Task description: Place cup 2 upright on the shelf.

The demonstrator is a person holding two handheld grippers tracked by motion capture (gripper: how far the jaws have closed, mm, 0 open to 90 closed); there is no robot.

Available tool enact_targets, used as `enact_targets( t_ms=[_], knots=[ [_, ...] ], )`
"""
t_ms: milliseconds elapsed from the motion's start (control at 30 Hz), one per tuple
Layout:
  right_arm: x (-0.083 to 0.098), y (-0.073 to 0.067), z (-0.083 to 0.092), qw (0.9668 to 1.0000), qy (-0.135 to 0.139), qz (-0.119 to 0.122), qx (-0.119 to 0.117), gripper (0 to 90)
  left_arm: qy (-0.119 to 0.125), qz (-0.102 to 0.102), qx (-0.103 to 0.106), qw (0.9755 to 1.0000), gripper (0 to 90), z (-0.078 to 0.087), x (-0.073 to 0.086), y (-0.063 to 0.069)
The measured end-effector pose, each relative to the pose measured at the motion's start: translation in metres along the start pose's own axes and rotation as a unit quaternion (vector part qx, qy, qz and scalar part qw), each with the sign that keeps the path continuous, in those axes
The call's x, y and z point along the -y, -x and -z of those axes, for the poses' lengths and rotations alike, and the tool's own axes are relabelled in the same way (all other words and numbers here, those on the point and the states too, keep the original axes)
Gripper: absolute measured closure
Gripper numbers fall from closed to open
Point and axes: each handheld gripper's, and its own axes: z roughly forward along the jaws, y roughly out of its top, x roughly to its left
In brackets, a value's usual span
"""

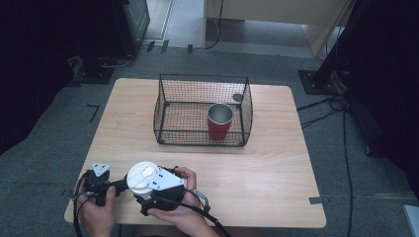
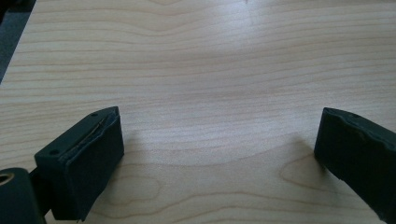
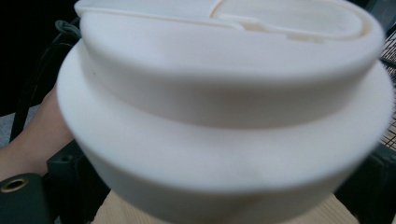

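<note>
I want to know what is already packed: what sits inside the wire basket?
Inside the wire basket stands one red cup, upright and open-topped, near its front right corner. A small dark disc shows at the right wall; whether it lies inside is unclear.

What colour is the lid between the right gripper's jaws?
White, slightly creamy. The lid shows best in the right gripper view.

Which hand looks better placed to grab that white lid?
Right. The right gripper already has the white lid between its jaws, close up in its own view. The left gripper stands open over bare table, with nothing between its jaws.
</note>
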Motion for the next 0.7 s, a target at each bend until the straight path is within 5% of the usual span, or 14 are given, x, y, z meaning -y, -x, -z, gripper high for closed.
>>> enact_targets(
  t_ms=[200,700],
  knots=[
    [-0.0019,-0.0049,-0.0061,0.9999,0.007,0.011,0.008,15.5,0.0,0.0,0.0,1.0,2.1,0.0,0.0,0.0],
    [-0.0008,-0.005,-0.0077,0.9999,0.009,0.001,0.007,16.2,0.0,0.0,0.0,1.0,2.1,0.0,0.0,0.0]
  ],
)
